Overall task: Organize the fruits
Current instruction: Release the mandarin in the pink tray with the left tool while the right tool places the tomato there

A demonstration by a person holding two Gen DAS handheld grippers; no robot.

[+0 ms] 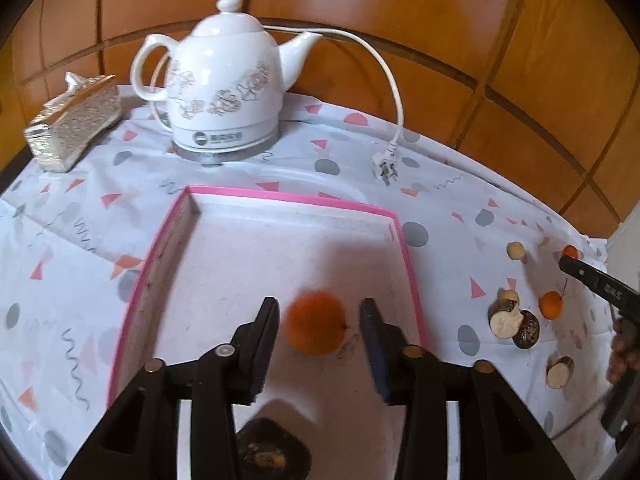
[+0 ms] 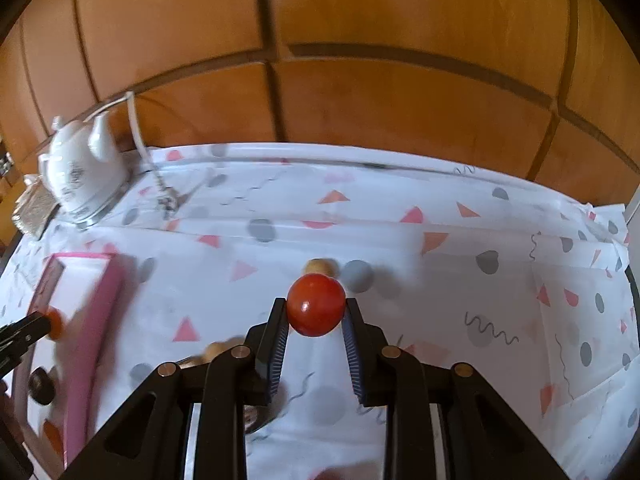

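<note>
My left gripper (image 1: 318, 322) is open over the pink-rimmed white tray (image 1: 280, 196). A blurred orange fruit (image 1: 316, 328) hangs between its fingers without touching them. A dark fruit (image 1: 272, 452) lies in the tray below the gripper. My right gripper (image 2: 316, 320) is shut on a red tomato (image 2: 316, 305) above the patterned cloth. More fruits lie on the cloth at the right: an orange one (image 1: 551, 305), a tan ball (image 1: 516, 250), cut pale pieces (image 1: 505, 322) and a dark half (image 1: 527, 330). The tray (image 2: 94, 320) also shows at the left of the right wrist view.
A white ceramic kettle (image 1: 226, 92) stands at the back of the table, with its white cord and plug (image 1: 384, 168) lying on the cloth. A glittery tissue box (image 1: 72, 124) sits at the back left. Wooden wall panels rise behind the table.
</note>
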